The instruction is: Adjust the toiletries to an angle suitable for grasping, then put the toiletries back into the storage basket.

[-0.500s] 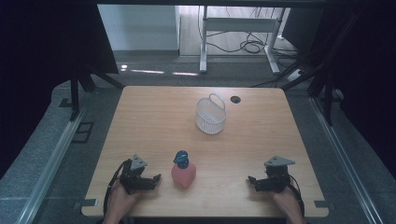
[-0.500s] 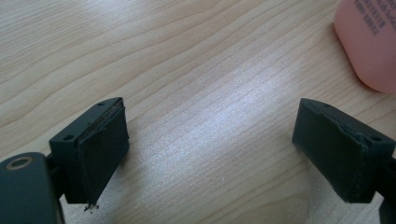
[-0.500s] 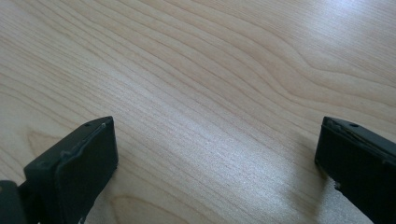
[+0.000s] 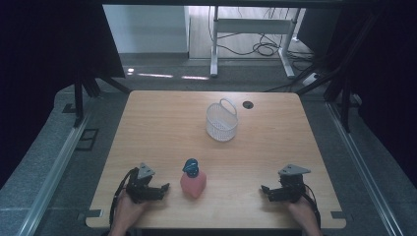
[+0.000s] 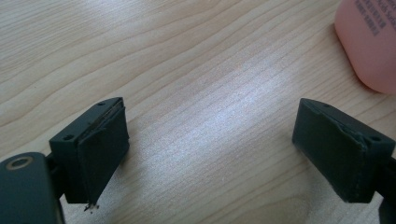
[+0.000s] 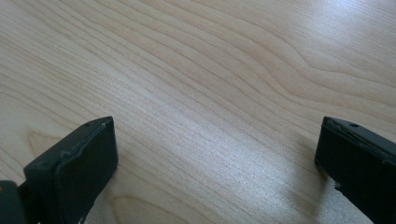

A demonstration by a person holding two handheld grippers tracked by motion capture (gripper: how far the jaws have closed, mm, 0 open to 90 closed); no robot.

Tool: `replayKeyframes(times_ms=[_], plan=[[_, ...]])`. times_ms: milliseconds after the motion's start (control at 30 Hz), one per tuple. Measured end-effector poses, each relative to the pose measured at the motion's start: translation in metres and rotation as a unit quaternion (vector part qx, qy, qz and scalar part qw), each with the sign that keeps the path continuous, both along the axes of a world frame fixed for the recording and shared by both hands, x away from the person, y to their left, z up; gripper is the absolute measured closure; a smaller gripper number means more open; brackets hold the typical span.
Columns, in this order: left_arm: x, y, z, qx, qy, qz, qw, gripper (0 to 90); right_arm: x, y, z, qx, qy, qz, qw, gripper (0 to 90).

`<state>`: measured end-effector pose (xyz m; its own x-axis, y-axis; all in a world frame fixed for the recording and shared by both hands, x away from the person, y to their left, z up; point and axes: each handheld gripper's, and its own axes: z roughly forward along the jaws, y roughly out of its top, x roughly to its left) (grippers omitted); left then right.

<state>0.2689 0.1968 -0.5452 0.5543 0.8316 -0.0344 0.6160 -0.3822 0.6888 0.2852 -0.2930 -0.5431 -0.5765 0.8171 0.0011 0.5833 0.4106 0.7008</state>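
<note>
The high view is dim overall, with a cool, slightly green cast. Its corners and sides fall into near black, so the table (image 4: 216, 147) stands as the 1 evenly lit area. Light comes from above and from the bright floor beyond the far edge, where 2 small glare streaks shine on the dark ground. Shadows on the wood are soft and short. This picture is grainy and a little soft. The 2 gripper views are brighter and warmer. A pale sheen runs across the wood grain in both. The grain is sharp at mid distance, while the near black jaws look slightly soft, with faint shadows beside them.
</note>
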Motion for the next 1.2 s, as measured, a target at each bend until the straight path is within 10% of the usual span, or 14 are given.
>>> replayKeyframes(times_ms=[1200], plan=[[-0.009,-0.001,0.02,-0.014,-0.01,-0.004,0.9998,10.6,0.0,0.0,0.0,0.0,0.0,0.0,1.0,0.0]])
